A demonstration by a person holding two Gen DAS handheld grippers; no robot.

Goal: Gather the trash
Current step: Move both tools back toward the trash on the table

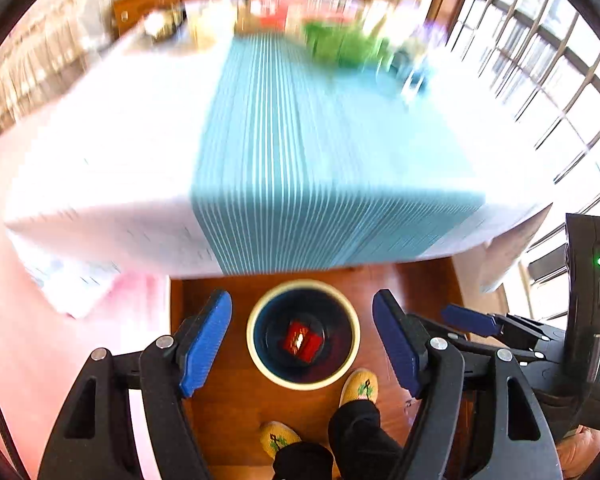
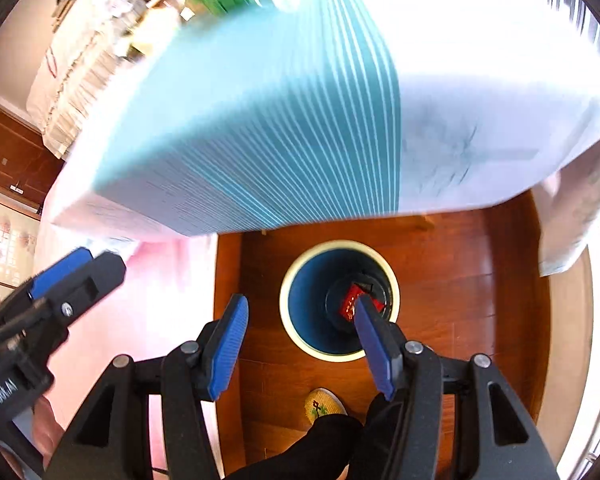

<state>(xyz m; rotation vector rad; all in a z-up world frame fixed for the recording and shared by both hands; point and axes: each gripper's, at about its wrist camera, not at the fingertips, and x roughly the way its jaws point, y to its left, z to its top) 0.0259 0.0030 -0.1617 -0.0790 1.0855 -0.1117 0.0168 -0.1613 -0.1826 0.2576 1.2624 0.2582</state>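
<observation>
- My left gripper [image 1: 302, 338] hangs above the floor with its blue fingers [image 1: 206, 342] spread wide and nothing between them
- My right gripper [image 2: 300, 346] is likewise parted, its fingers [image 2: 228, 346] empty; one of them crosses in front of the bin in its own view
- The bin [image 1: 256, 350], cream-rimmed with a dark blue inside, stands on the wooden floor [image 1: 228, 400] just in front of the desk edge, directly below both grippers
- A red piece of trash [image 1: 302, 340] lies at the bottom of the bin, apart from any finger; the right view shows it too [image 2: 350, 300]
- The desk [image 1: 112, 152] carries a white cloth with a teal striped runner [image 1: 312, 152] down the middle; the things at its far end are too blurred to name
- My slippered feet [image 1: 360, 386] stand on the floor just beside the bin, dark trouser legs above them
- A pink rug [image 2: 156, 300] lies left of the wooden floor
</observation>
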